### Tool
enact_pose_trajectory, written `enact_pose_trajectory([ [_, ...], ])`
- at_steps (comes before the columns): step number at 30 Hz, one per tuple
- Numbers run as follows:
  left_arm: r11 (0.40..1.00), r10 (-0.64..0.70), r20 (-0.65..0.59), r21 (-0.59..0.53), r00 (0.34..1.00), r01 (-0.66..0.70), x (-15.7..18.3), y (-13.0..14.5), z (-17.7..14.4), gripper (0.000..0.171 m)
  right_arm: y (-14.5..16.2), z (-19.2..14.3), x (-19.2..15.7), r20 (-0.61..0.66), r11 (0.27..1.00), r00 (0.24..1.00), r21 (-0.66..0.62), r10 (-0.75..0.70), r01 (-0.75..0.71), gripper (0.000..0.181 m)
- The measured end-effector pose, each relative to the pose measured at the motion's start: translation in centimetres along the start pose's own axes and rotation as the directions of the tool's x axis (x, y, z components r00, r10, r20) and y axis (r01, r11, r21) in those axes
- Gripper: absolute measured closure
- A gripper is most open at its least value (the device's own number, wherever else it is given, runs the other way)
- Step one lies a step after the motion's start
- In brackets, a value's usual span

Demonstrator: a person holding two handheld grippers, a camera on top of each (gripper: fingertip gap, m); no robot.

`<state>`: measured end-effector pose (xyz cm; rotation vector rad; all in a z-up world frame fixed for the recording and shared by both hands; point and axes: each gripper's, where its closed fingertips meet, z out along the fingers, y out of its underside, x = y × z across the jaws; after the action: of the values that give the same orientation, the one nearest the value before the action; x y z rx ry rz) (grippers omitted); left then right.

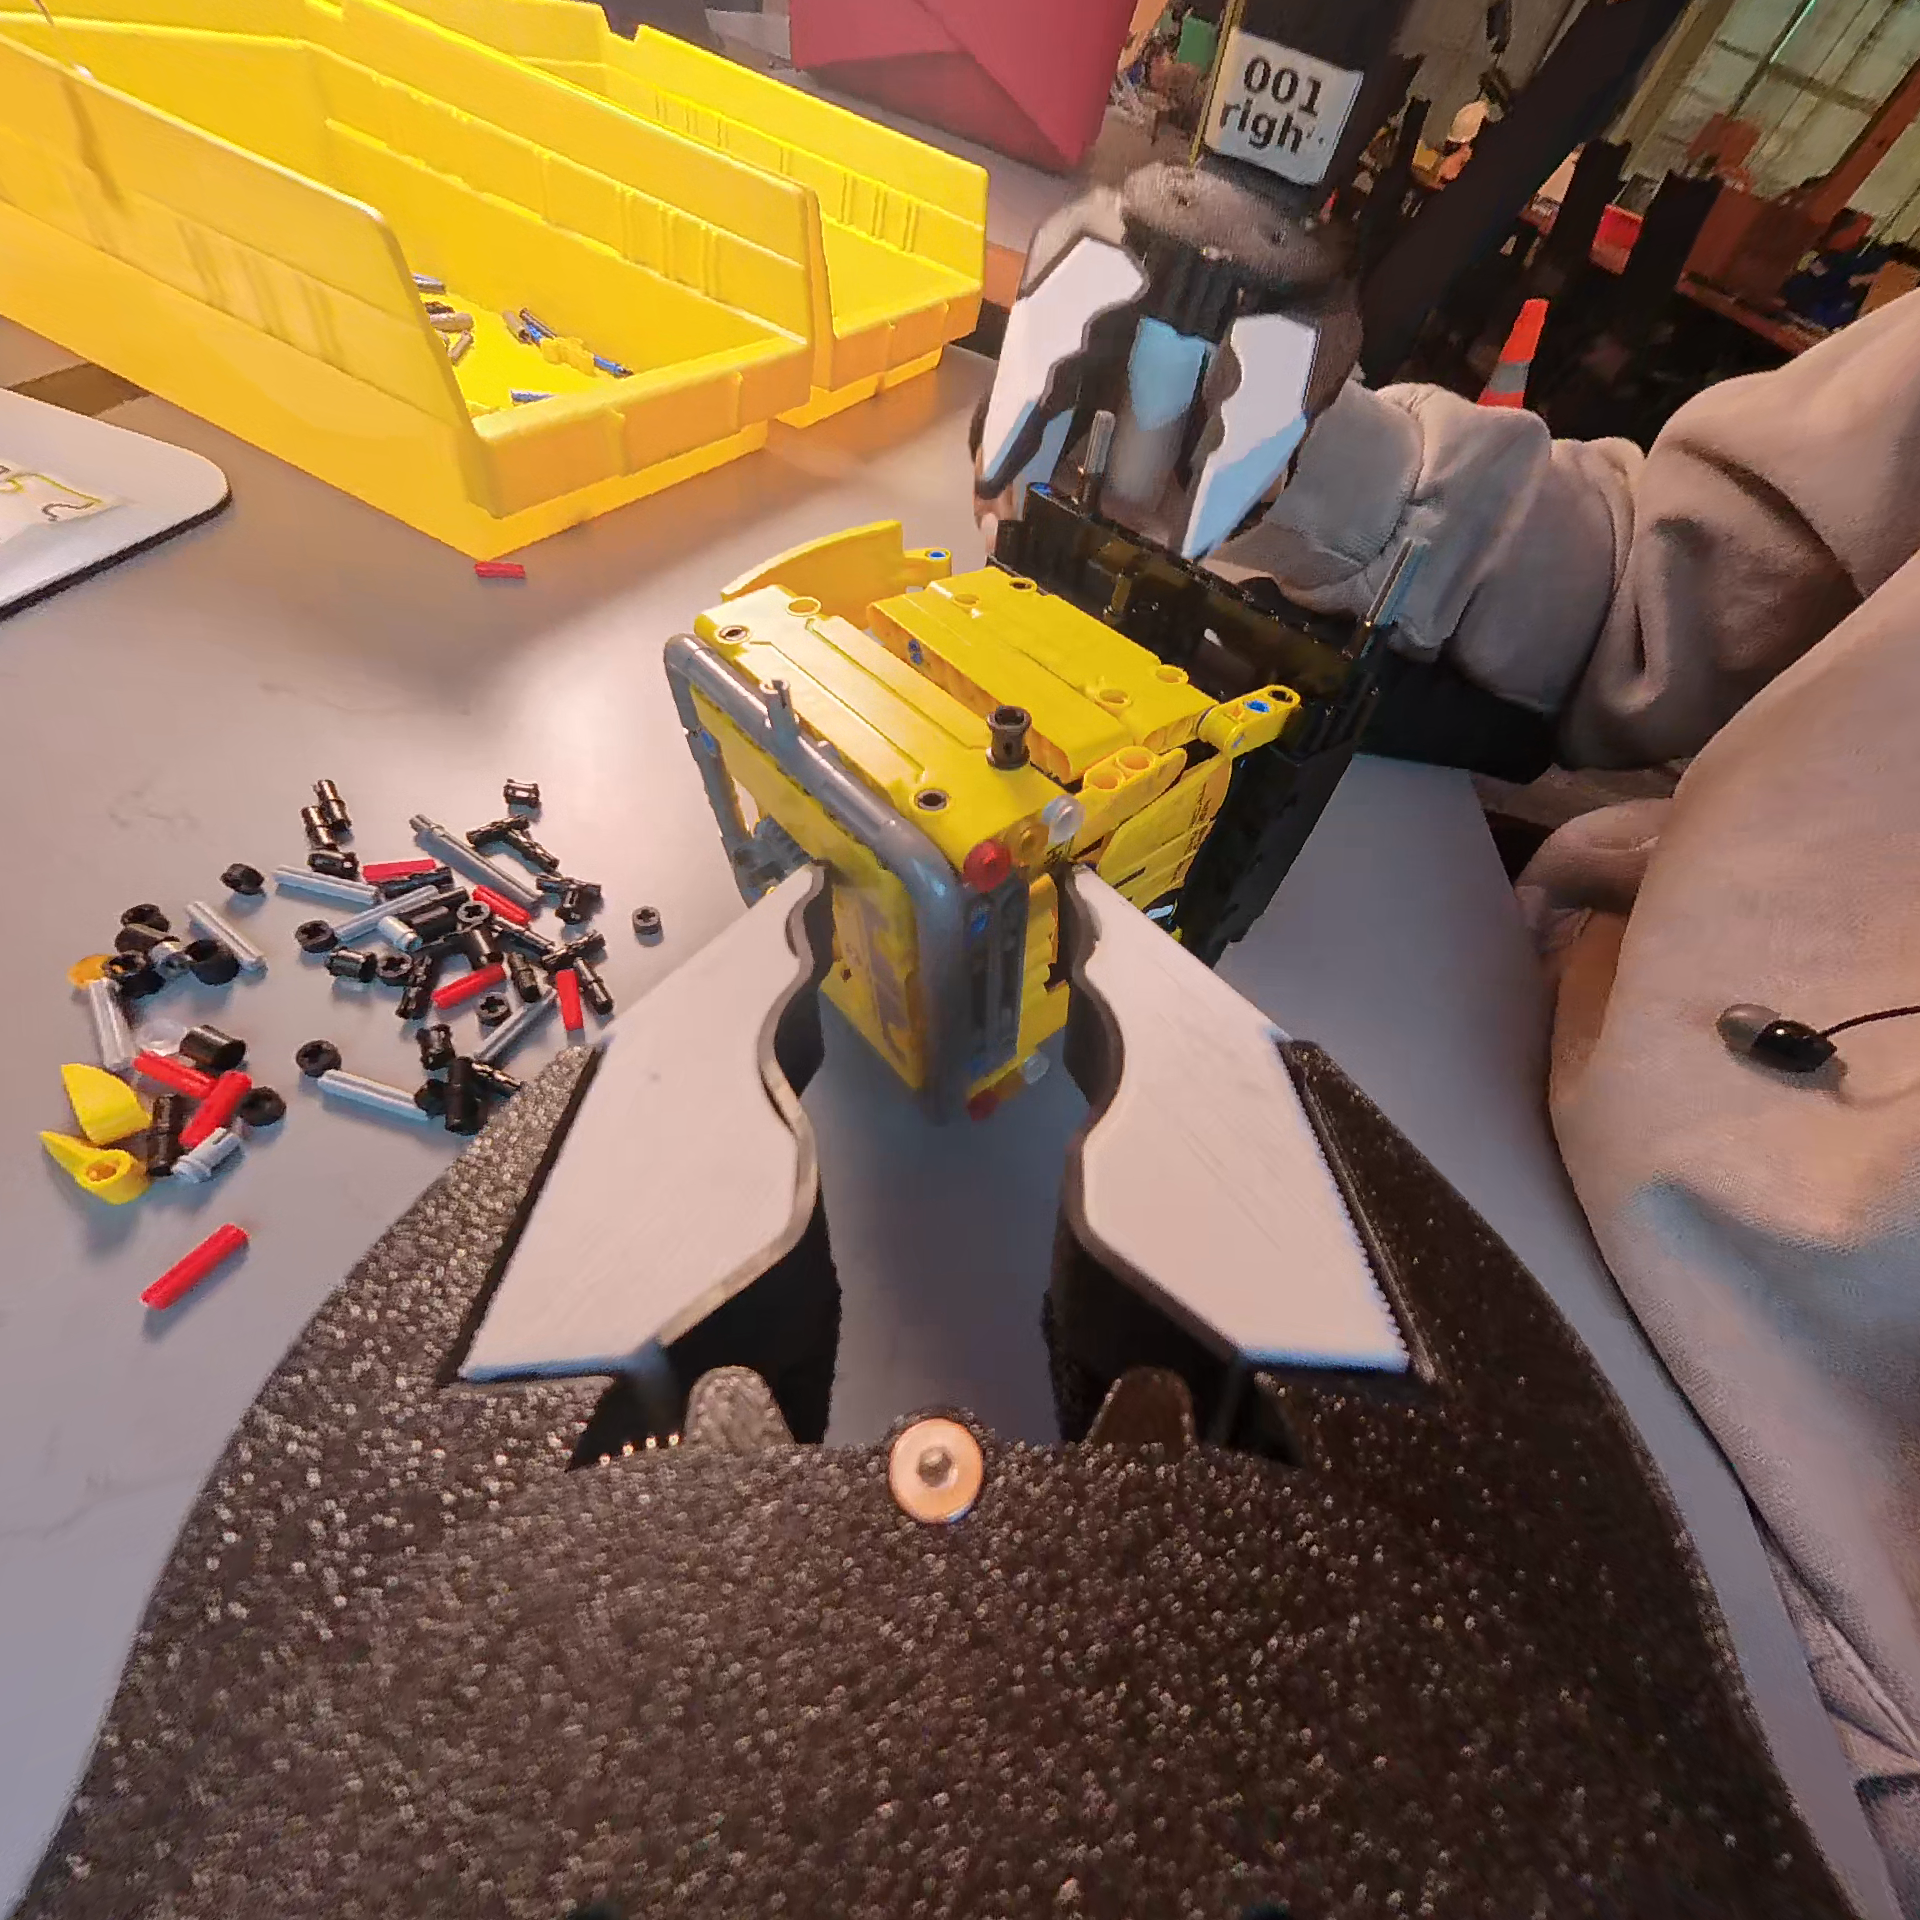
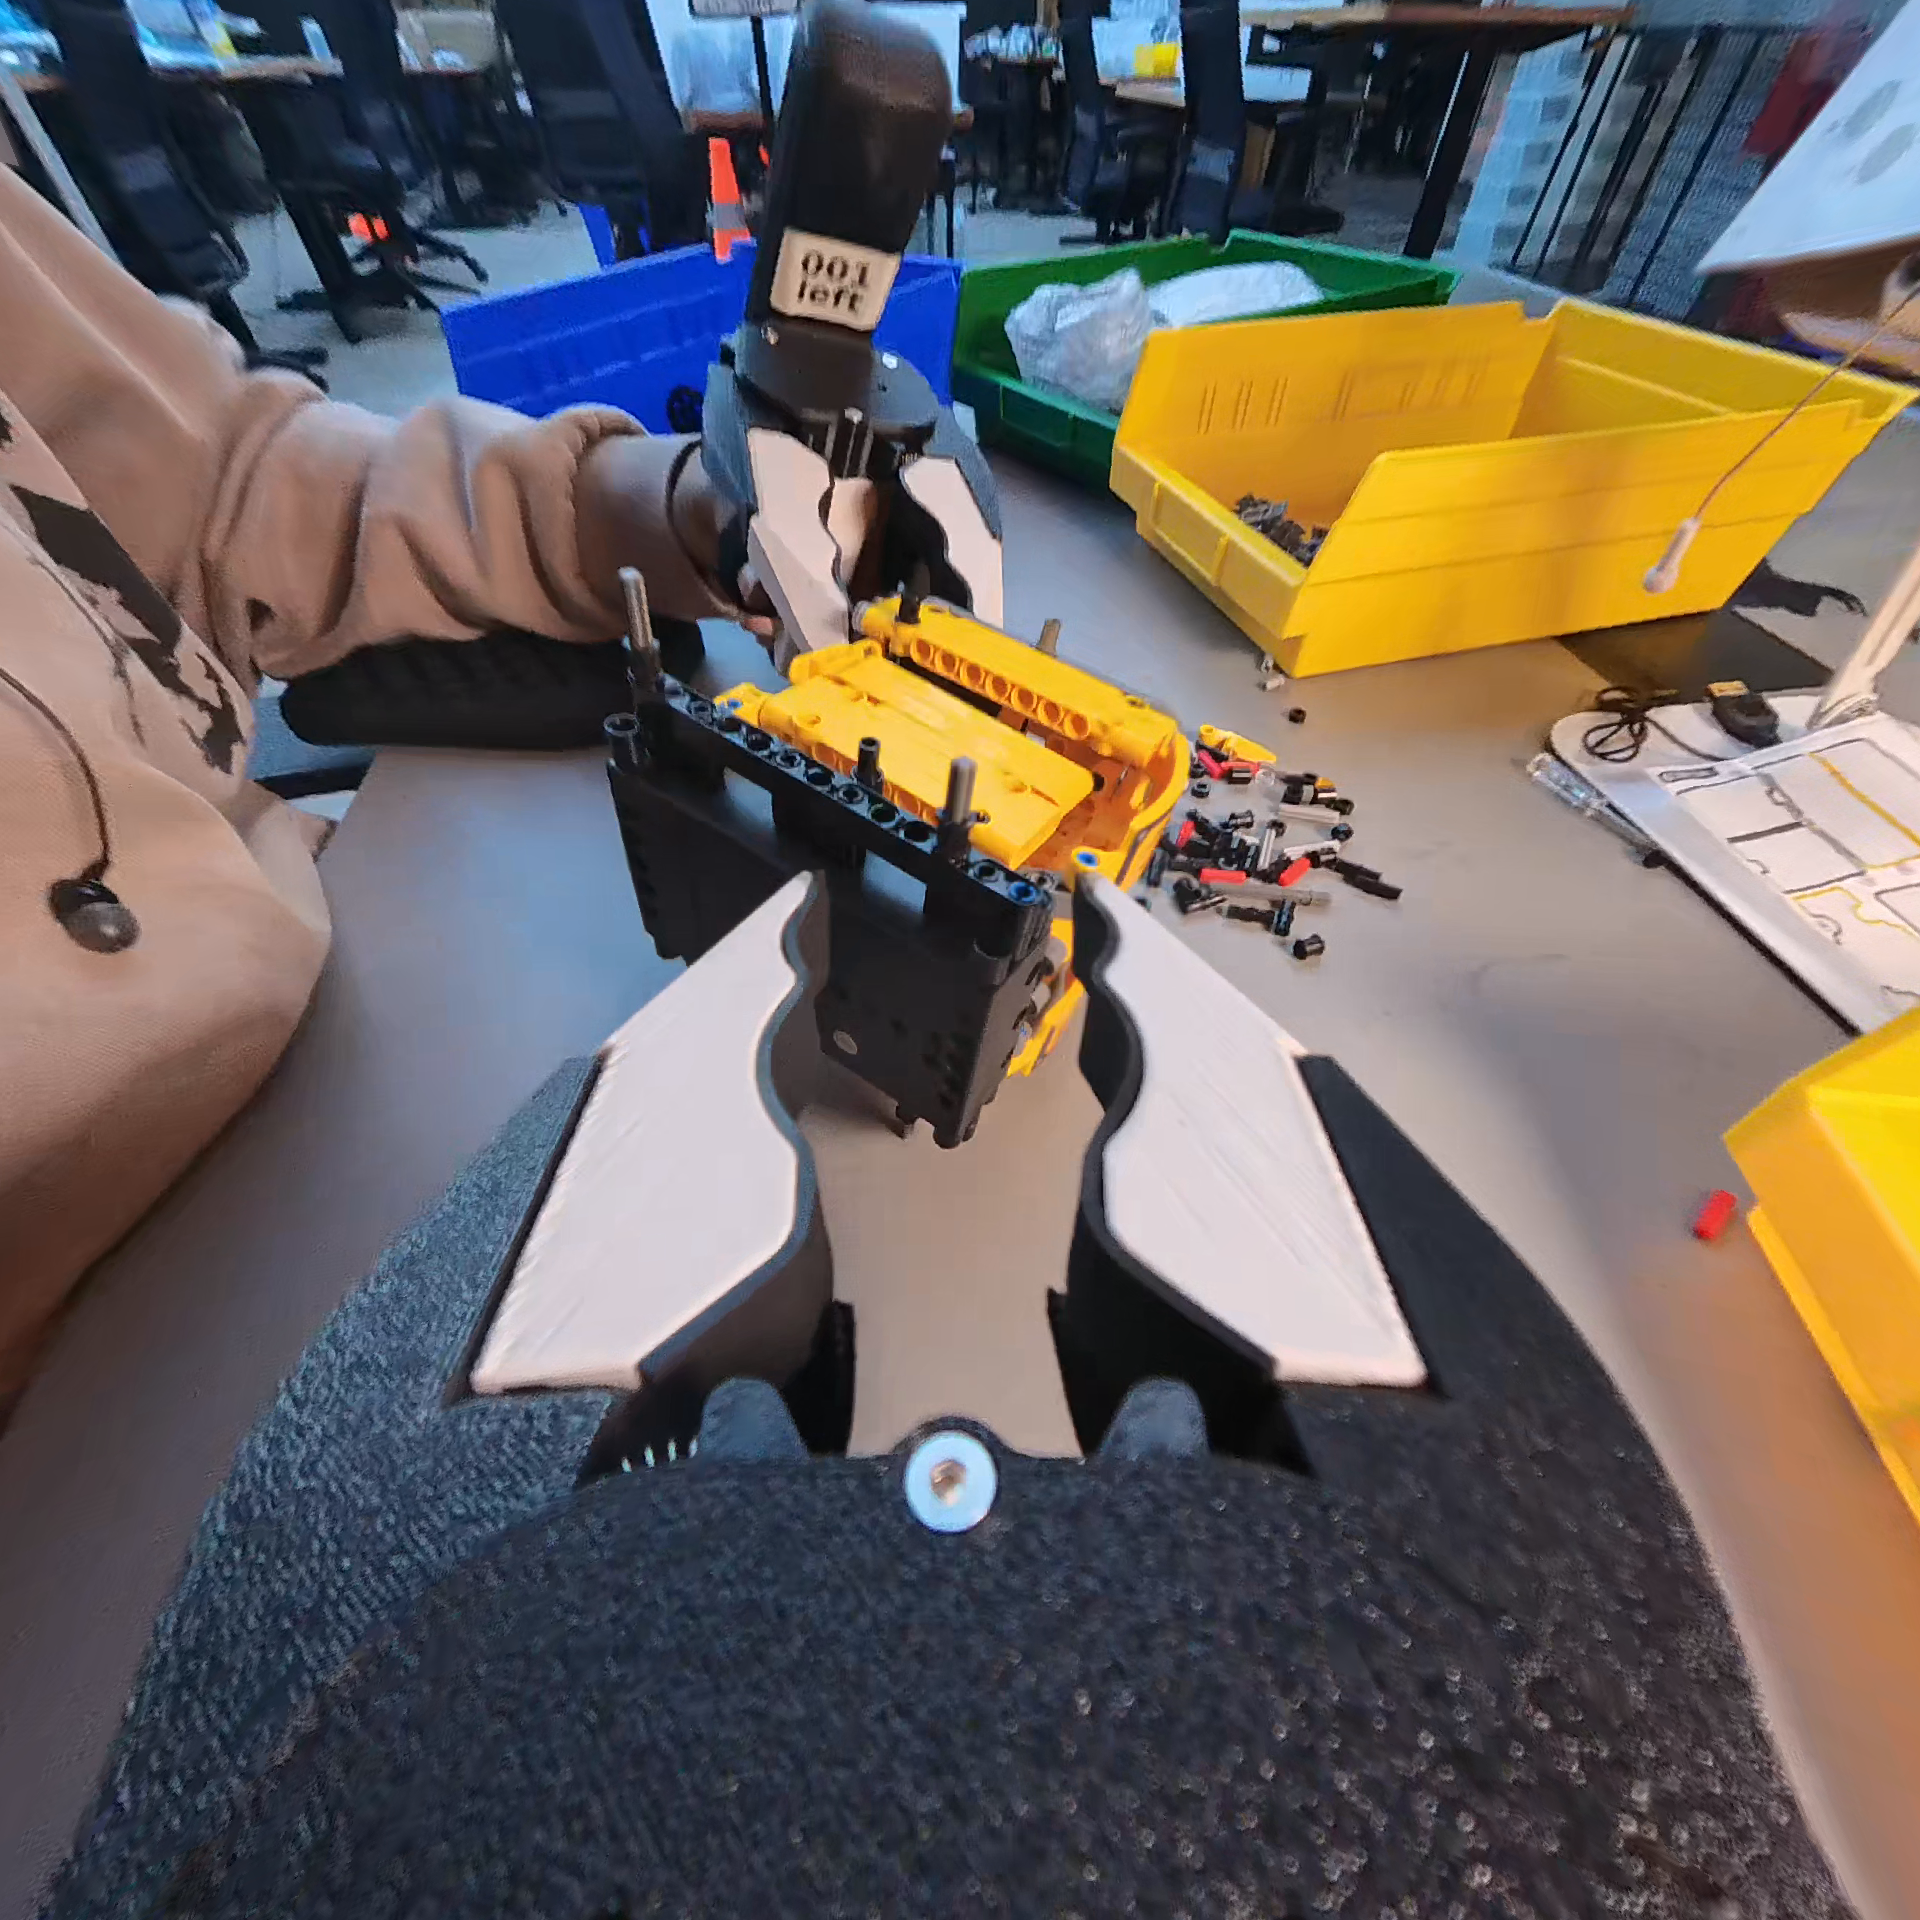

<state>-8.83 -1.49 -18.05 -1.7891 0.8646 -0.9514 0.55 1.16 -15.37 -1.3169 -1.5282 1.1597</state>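
1. Your left claw (image 1: 940,894) is clamped on the near end of the yellow, grey and black brick-built model (image 1: 966,790), one finger pressed to each side of its grey-framed yellow face.
2. Your right claw (image 2: 940,899) sits at the model's opposite, black end; its fingers straddle the black studded-beam frame (image 2: 831,821), but you cannot tell whether they press on it.
3. The model stands on the grey table (image 1: 416,675) between the two claws, near the table edge beside your beige sleeve (image 1: 1507,540).
4. From the black frame, thin grey pins (image 2: 958,790) stick upward.
5. Left of your left claw lies a loose scatter of small black, red, grey and yellow plastic connector pieces (image 1: 395,935), with one red peg (image 1: 192,1265) apart from it, nearer to you.
6. Farther off on that side lie long yellow plastic bins (image 1: 520,312) holding a few small parts, and a small red piece (image 1: 499,567) lies just before them.
7. From the right claw's side, a printed instruction sheet (image 2: 1787,821) lies past the scatter.
8. Behind it stands a yellow bin with dark parts (image 2: 1455,488), then a green bin (image 2: 1195,301) holding clear plastic bags, and a blue bin (image 2: 582,322).
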Motion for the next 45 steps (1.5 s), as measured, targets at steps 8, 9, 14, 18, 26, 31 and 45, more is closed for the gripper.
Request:
enact_pose_trajectory([
  [8, 0.999, -0.043, -0.006, 0.029, 0.999, 0.043, -0.3, -0.1, 0.0, 0.131, 1.0, 0.6, -0.3, 0.022, 0.999, 0.999, 0.001, 0.042, -0.042, 0.141],
  [9, 0.998, -0.049, -0.003, 0.03, 0.999, 0.049, -0.5, -0.1, 0.0, 0.132, 0.9, 0.5, -0.4, 0.023, 0.999, 0.999, 0.003, 0.041, -0.042, 0.143],
  [14, 1.0, -0.016, 0.071, 0.012, 0.997, 0.015, -1.2, -0.1, -0.1, 0.134, -1.1, -0.4, -0.1, -0.017, 0.995, 1.0, 0.094, 0.019, -0.018, 0.154],
  [18, 0.997, 0.031, 0.143, 0.06, 0.989, -0.04, -1.7, -1.6, -1.2, 0.131, -1.4, 0.0, -0.7, -0.003, 0.998, 1.0, 0.061, -0.028, 0.028, 0.164],
  [26, 0.964, 0.208, 0.01, 0.17, 0.978, -0.206, 5.7, -6.1, -0.5, 0.128, -1.6, 1.0, -2.0, 0.07, 0.999, 0.998, 0.039, -0.011, 0.008, 0.177],
  [31, 0.948, 0.314, -0.008, -0.047, 0.949, -0.314, 7.1, -3.1, 3.0, 0.137, -1.7, 1.8, -3.5, 0.109, 1.0, 0.994, 0.022, -0.025, 0.023, 0.177],
  [45, 0.925, 0.36, 0.029, -0.139, 0.932, -0.353, 5.9, -1.6, 3.0, 0.164, -1.3, 1.5, -3.8, 0.093, 0.999, 0.995, 0.012, -0.047, 0.046, 0.176],
])
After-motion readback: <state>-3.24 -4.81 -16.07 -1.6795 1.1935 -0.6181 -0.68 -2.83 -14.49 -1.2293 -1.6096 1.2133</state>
